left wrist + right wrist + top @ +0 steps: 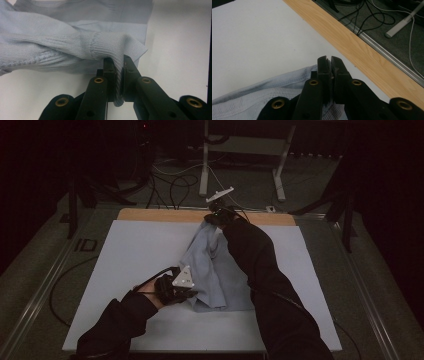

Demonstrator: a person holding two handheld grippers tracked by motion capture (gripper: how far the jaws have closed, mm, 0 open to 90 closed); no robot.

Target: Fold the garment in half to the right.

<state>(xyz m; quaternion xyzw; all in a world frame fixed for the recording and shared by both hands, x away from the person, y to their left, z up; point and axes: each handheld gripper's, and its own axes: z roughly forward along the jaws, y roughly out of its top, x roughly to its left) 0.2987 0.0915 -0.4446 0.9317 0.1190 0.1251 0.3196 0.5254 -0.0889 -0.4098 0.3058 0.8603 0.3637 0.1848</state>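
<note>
Gripping ribbed sweater (75, 47) hem, left tongs (120, 75) show close up; right tongs (329, 75) also clamp it.

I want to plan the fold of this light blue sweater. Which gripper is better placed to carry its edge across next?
Probably right. The right gripper pinches the sweater at its far end and holds it raised, free to swing over. The left gripper clamps a ribbed edge low by the white table, better suited as an anchor.

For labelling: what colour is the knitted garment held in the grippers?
Pale blue-grey sweater, ribbed knit; clearest in the left gripper view.
</note>
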